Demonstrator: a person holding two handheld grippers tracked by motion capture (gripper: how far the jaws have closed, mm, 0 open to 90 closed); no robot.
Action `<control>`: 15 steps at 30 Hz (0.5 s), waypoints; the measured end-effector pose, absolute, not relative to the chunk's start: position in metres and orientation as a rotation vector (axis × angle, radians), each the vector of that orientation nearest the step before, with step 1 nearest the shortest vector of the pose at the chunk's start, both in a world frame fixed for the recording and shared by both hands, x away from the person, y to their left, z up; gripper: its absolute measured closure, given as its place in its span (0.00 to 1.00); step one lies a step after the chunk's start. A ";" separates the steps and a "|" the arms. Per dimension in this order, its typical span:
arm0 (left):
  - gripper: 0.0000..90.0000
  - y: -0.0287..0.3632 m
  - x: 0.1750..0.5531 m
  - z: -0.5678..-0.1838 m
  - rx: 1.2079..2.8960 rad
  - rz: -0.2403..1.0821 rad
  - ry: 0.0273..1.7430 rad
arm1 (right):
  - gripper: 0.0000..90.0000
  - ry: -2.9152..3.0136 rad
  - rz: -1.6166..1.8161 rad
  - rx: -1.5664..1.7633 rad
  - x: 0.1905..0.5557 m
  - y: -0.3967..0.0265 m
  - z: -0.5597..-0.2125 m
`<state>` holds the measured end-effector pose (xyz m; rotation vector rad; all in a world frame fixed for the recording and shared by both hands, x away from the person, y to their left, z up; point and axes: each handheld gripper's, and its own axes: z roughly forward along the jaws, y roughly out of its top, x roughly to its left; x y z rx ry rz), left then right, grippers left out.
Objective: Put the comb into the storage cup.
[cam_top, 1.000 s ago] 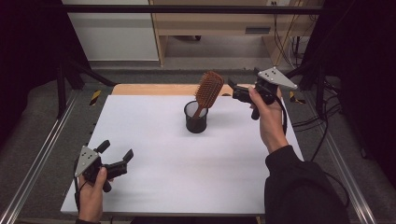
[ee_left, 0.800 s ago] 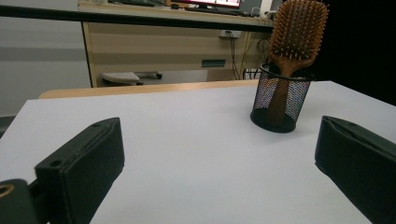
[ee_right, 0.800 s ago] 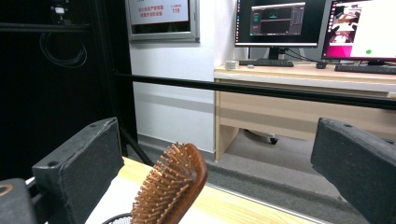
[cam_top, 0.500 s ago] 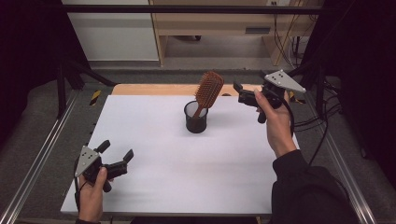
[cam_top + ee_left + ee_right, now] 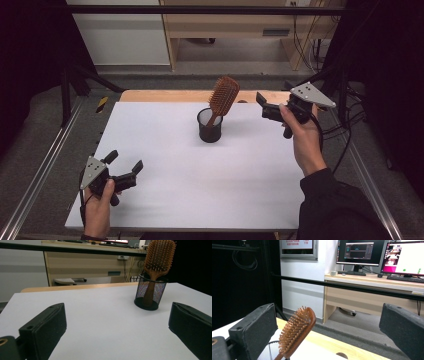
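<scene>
Hairbrush (image 5: 223, 96) stood handle-down in the black mesh cup (image 5: 210, 126) near the table's (image 5: 165, 150) far edge in the high view, its wooden paddle head leaning right above the rim. The right gripper (image 5: 264, 105), released and empty, hung just right of the brush; it had drawn back from the brush head since a second before. The left gripper (image 5: 125, 170) sat unmoved at the near left corner, jaws apart, gripping nothing.

From the left gripper view, the round wire-mesh cup (image 5: 150, 293) rested on the smooth white table (image 5: 100, 322), the brush's handle visible through the mesh, bristles facing the camera.

From the right gripper view, the oval brush (image 5: 297, 333) tilted between the spread jaws, touching neither, bristles to the left.
</scene>
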<state>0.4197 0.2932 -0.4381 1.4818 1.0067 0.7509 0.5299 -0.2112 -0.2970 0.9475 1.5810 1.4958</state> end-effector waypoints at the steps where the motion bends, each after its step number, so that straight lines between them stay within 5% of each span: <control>1: 0.02 0.293 0.420 -0.438 1.482 0.751 1.006 | 0.02 1.581 1.496 0.944 0.529 -0.212 -0.298; 15: 0.02 0.295 0.420 -0.438 1.484 0.757 1.002 | 0.02 1.592 1.487 0.954 0.515 -0.227 -0.312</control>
